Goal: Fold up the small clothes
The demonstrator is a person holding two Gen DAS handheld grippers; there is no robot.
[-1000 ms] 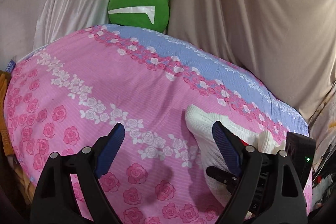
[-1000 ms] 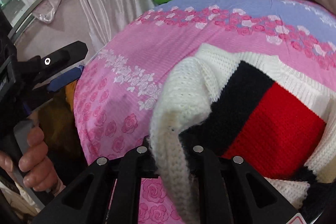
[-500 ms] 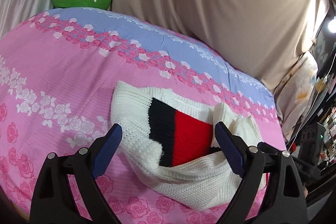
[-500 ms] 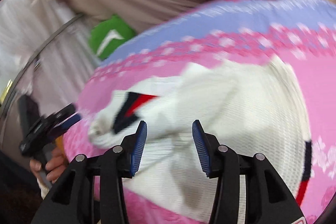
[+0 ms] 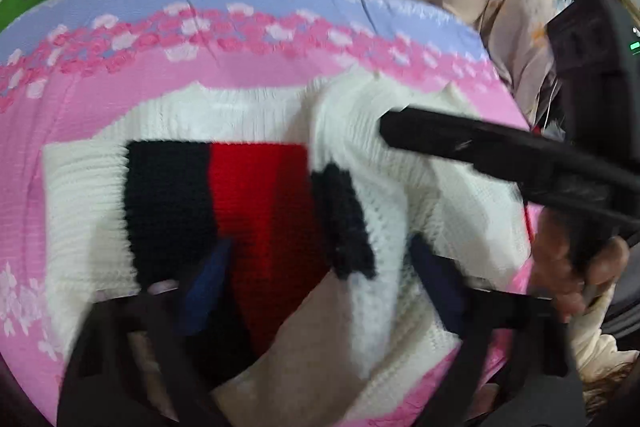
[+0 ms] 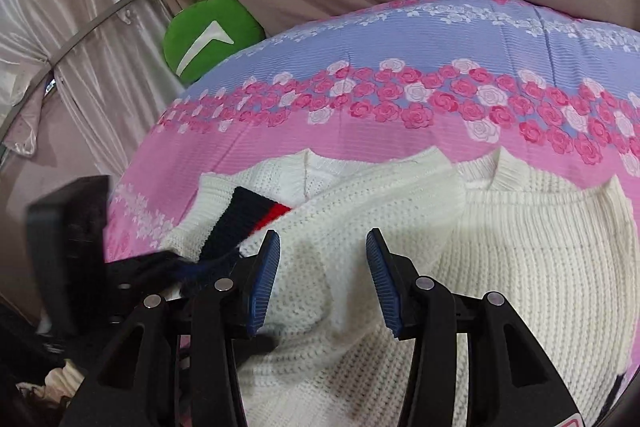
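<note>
1. The left claw (image 5: 316,291) is closing over the red and black part of the white knit sweater (image 5: 256,187); its pads are not yet pressing it.
2. The sweater lies on the pink flowered bed cover (image 6: 360,143).
3. The right claw (image 6: 322,281) hangs open above the sweater's white part.

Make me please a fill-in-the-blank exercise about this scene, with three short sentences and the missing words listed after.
1. The white knit sweater lies on a ____ floral bedspread with a blue band.
2. Beside the black stripe, the sweater shows a ____ stripe.
3. The cushion at the far corner of the bed is ____ with a white mark.

Missing words: pink; red; green
</note>
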